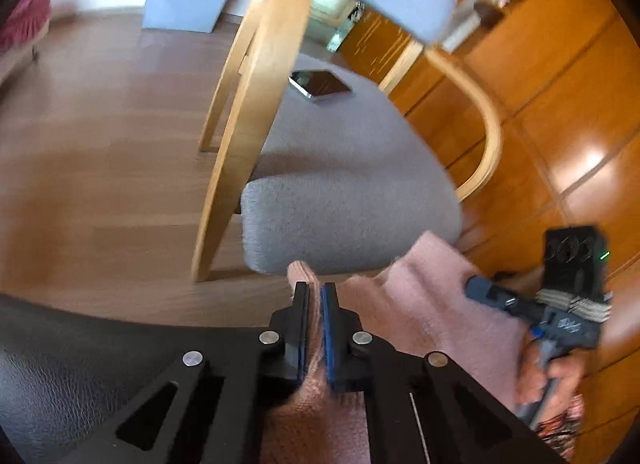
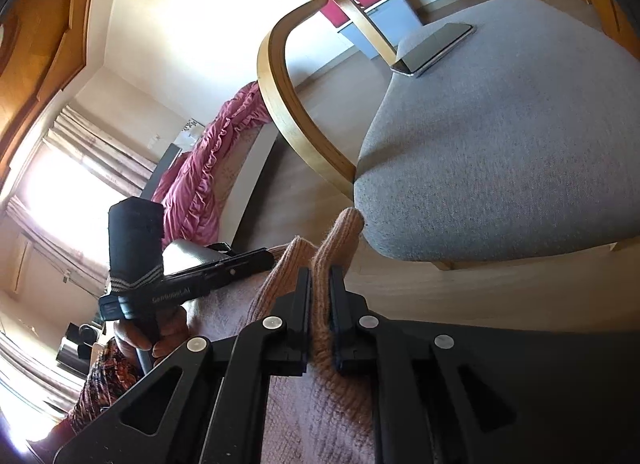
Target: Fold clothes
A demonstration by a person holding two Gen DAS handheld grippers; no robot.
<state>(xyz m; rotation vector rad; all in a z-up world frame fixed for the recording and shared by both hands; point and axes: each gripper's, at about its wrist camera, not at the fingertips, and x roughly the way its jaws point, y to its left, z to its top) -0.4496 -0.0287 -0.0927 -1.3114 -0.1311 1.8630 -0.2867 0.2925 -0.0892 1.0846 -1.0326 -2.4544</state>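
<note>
Before the grey chair seat's (image 1: 352,200) front edge, both hand-held grippers (image 1: 315,288) (image 2: 320,276) clamped on pink knit garment (image 1: 420,304).

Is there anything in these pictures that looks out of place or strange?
One thing: a flat tablet-like device lies on the grey seat of the armchair, where someone could sit on it. Otherwise nothing stands out: the left gripper and the right gripper are each shut on the pink knitted garment.
</note>
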